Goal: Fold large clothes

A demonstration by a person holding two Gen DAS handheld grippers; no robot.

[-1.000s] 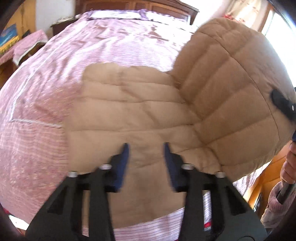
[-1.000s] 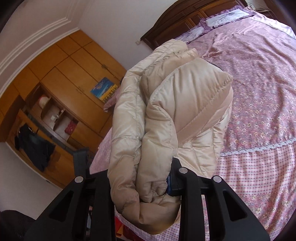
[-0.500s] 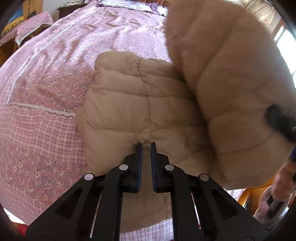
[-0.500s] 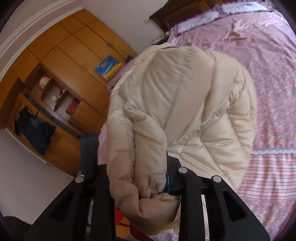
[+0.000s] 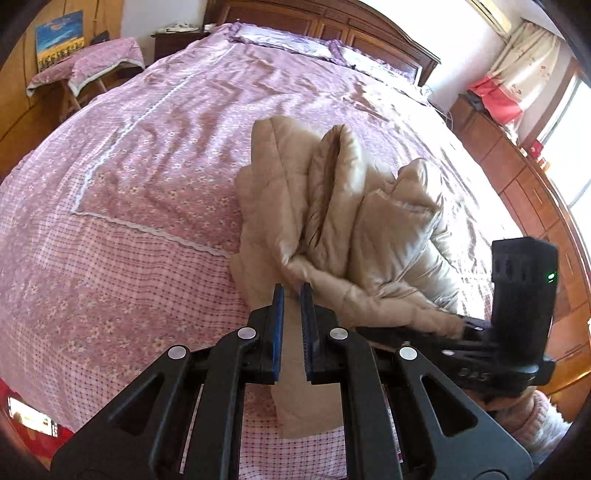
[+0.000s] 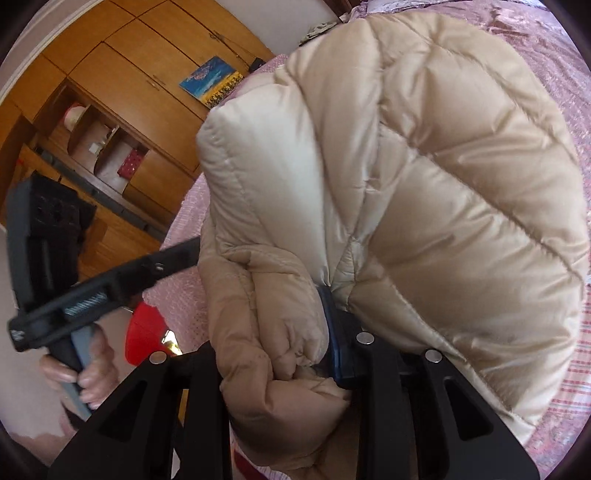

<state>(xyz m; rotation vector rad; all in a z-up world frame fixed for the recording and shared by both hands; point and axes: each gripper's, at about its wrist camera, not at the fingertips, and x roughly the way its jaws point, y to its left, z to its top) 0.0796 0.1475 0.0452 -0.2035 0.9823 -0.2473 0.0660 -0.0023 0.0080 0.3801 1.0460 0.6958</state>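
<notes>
A beige quilted puffer jacket (image 5: 343,221) lies bunched and partly folded on the pink bed (image 5: 147,184). My left gripper (image 5: 291,295) is shut, its blue pads nearly touching, right at the jacket's near edge; I cannot tell whether cloth is pinched between them. My right gripper (image 6: 288,332) is shut on a thick bundle of the jacket (image 6: 424,166), which fills most of the right wrist view and hides the left finger. The right gripper body (image 5: 517,325) shows at the right of the left wrist view, and the left gripper body (image 6: 74,273) at the left of the right wrist view.
The bed's wooden headboard (image 5: 332,26) is at the far end. A cloth-covered side table (image 5: 88,70) stands at the far left. Wooden wardrobes (image 6: 122,92) line the wall to the left. A low wooden cabinet (image 5: 524,177) runs along the window side.
The right gripper brought the lifted half of the jacket down and across to the near edge, beside the left gripper. The left gripper closed from wide open and moved up to the jacket's edge.
</notes>
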